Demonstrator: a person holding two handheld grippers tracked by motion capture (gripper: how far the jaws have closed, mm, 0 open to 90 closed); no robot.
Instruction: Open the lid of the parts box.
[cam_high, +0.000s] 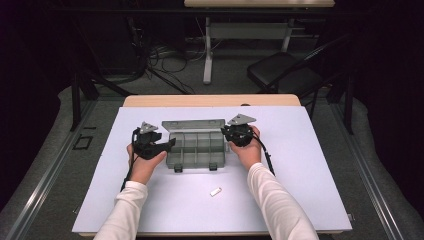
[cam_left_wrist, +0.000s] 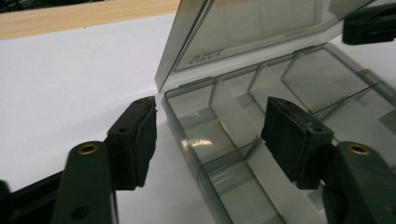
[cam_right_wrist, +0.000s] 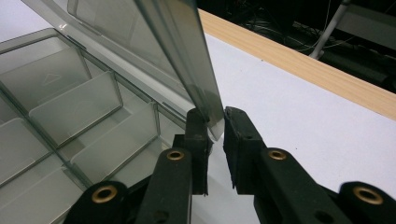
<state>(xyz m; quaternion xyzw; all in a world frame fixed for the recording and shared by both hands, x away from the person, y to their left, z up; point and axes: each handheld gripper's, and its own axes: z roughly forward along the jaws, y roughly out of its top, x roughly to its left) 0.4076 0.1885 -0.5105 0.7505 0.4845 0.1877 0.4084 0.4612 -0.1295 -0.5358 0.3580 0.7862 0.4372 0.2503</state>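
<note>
White tabletop (cam_high: 300, 165) bears organizer box (cam_high: 197, 150); right hand-held gripper (cam_right_wrist: 215, 122) pinches its lid (cam_right_wrist: 187, 60), left hand-held gripper (cam_left_wrist: 210, 135) spread.

right gripper (cam_right_wrist: 215, 126) | fingers (cam_right_wrist: 196, 128) pinch corner of raised lid (cam_right_wrist: 187, 60) | compartment box (cam_right_wrist: 70, 121) open

1. A worktop (cam_high: 150, 200) with a white cover carries everything; a strip of bare wood (cam_high: 210, 100) shows along its far edge.
2. A small white piece (cam_high: 215, 191), perhaps a clip or tag, too small to tell, lies alone on the cover near the front edge.
3. A black chair (cam_high: 285, 72) stands on the floor beyond the worktop, to the right.
4. A second table (cam_high: 260, 4) with pale legs stands farther back.
5. Loose cables (cam_high: 167, 57) lie tangled on the grey floor beside it.
</note>
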